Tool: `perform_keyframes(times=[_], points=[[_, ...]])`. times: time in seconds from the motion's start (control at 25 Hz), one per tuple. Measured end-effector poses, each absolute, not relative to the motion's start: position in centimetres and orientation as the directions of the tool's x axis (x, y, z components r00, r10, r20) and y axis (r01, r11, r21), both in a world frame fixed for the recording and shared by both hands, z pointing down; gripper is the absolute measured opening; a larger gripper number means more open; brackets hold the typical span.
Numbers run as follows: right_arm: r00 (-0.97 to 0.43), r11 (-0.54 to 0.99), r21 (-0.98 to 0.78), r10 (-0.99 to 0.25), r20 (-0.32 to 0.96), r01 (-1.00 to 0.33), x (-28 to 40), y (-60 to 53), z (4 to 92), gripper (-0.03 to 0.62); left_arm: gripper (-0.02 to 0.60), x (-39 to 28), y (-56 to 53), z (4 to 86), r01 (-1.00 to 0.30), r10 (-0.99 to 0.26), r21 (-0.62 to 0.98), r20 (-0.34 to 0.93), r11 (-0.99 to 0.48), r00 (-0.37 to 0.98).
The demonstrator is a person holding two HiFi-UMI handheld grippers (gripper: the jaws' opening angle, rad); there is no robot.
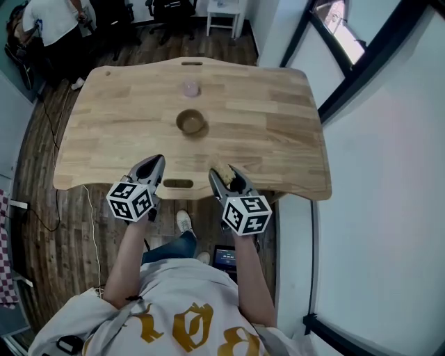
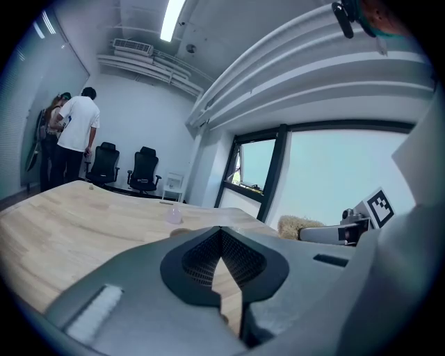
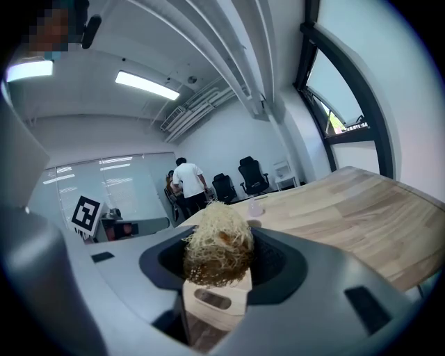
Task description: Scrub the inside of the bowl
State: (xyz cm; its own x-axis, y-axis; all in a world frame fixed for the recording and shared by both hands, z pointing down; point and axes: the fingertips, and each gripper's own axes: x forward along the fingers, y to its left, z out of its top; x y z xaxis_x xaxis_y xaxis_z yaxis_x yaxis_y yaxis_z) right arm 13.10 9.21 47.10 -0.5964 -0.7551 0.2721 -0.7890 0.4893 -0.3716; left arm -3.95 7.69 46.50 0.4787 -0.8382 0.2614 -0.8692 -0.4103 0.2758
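A small brown bowl [image 1: 190,122] stands empty near the middle of the wooden table [image 1: 278,139]. My right gripper [image 1: 226,177] hovers over the table's front edge, shut on a scrub brush [image 1: 222,170]. In the right gripper view the brush's pale fibre bristles [image 3: 217,252] stick up between the jaws above its wooden block [image 3: 214,306]. My left gripper [image 1: 151,169] is beside it, also at the front edge, with its jaws together and nothing in them [image 2: 221,233]. Both grippers are well short of the bowl.
A small pinkish cup [image 1: 190,88] stands just beyond the bowl. A slot [image 1: 179,184] is cut in the table near the front edge. A person [image 1: 52,28] and office chairs [image 1: 170,10] are past the far left corner. A window wall [image 1: 361,83] runs along the right.
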Motion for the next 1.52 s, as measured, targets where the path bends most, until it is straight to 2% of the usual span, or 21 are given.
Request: perform_keyframes(times=[0.12,0.32,0.48,0.56,0.72,0.92,1.2,1.52], points=[[-0.581,0.477,-0.357,-0.759,0.292,-0.803,12.0,5.7,47.5,0.193,0.002,-5.1,4.1,47.0,-0.867,-0.835,0.291,0.267,-0.406,0.480],[-0.591,0.505,-0.344,-0.776,0.220,-0.791,9.8,0.1,46.3,0.193,0.003,-6.9,-1.9,47.8,-0.866,-0.826,0.288,0.287,-0.409,0.485],[-0.608,0.525,-0.334,-0.758,0.235,-0.783,7.6,-3.3,46.8,0.193,0.002,-8.1,-5.9,48.3,-0.856,-0.816,0.301,0.288,-0.420,0.502],[-0.598,0.494,-0.368,-0.757,0.263,-0.788,7.1,-4.8,47.5,0.193,0.002,-8.5,-7.6,48.5,-0.847,-0.806,0.305,0.285,-0.436,0.518],[-0.526,0.436,-0.301,-0.756,0.389,-0.848,6.7,-7.3,49.9,0.193,0.002,-8.6,-10.6,49.1,-0.829,-0.788,0.315,0.282,-0.463,0.547],[-0.507,0.426,-0.276,-0.751,0.423,-0.861,6.2,-8.6,50.4,0.193,0.003,-8.5,-12.4,49.7,-0.821,-0.767,0.294,0.304,-0.489,0.565],[-0.522,0.412,-0.339,-0.771,0.365,-0.846,6.1,-10.4,50.3,0.193,0.002,-8.5,-13.4,51.1,-0.819,-0.754,0.303,0.327,-0.487,0.569],[-0.525,0.430,-0.304,-0.737,0.425,-0.850,5.5,-11.3,52.9,0.194,0.003,-9.1,-14.5,52.9,-0.836,-0.749,0.296,0.374,-0.463,0.547]])
